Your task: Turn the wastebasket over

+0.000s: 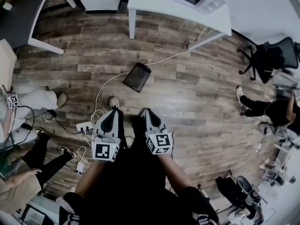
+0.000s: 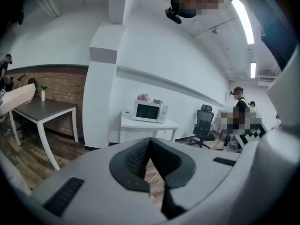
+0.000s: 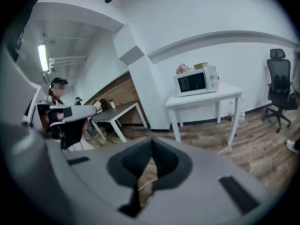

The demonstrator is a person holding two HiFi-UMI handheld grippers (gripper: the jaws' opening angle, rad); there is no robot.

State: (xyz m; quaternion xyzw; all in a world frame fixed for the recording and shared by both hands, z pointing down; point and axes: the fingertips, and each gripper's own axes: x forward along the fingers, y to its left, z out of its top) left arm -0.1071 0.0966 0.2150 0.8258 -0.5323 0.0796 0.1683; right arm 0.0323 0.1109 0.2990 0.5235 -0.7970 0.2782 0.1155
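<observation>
Wastebasket on floor, far side of both grippers, untouched. Left gripper and right gripper clenched, nothing held

Wood-plank floor: black wastebasket mid-floor, white cable just beside it, power strip nearer, white bench behind.

No word, number or brand can be read anywhere. The nearest thing to a sign is the black-and-white square marker on the left cube, just behind the fingers of the left gripper. Its fellow is on the right cube, behind the fingers of the right gripper (blocky patterns only, no letters or digits). The microwave, well ahead of the fingertips on the white table, is too small to show any legible brand.
</observation>
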